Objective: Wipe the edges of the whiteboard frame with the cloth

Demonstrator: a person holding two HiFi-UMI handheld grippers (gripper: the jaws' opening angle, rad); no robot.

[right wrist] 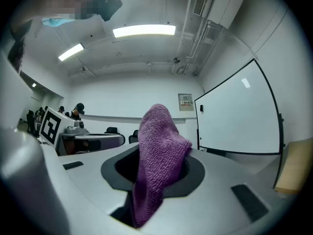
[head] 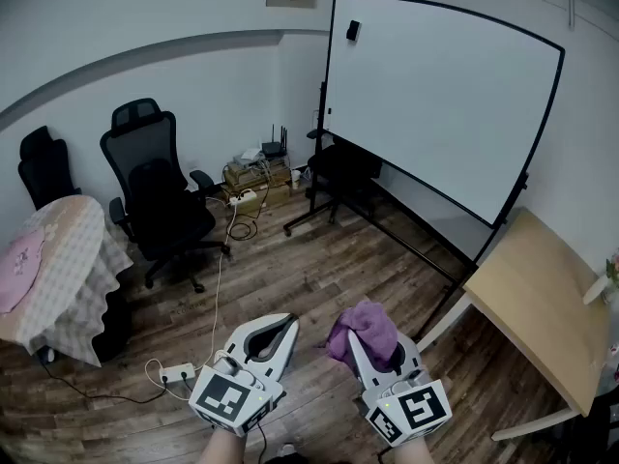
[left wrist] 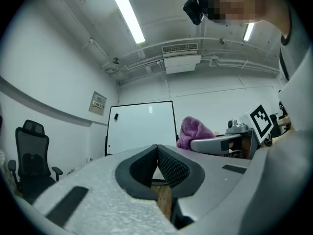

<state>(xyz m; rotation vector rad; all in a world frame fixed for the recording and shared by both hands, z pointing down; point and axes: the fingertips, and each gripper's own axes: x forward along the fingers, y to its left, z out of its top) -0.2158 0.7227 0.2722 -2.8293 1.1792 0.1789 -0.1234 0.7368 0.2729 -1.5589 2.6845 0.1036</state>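
Office, wood floor (head: 319,278); whiteboard (head: 440,104) stands well apart ahead. Right tool (right wrist: 157,166) clamps purple cloth (right wrist: 159,141); left tool (left wrist: 157,154) pinched together, empty. Wiping not yet begun, judging by gap; all frame edges left to do.

I stand on a wood floor (head: 319,278) with both tools held low in front of me. My left gripper (head: 282,325) is bare, its jaw tips meeting. My right gripper (head: 375,348) grips a purple cloth (head: 368,319), which bunches over its tips. Well ahead stands the black-edged whiteboard (head: 435,95), with a small dark block (head: 353,30) near its top left corner. A wooden table (head: 542,307) sits at my right. At my left a black chair (head: 160,187) stands beside a table under a checked cover (head: 68,259). A power strip (head: 177,372) lies near my left gripper.
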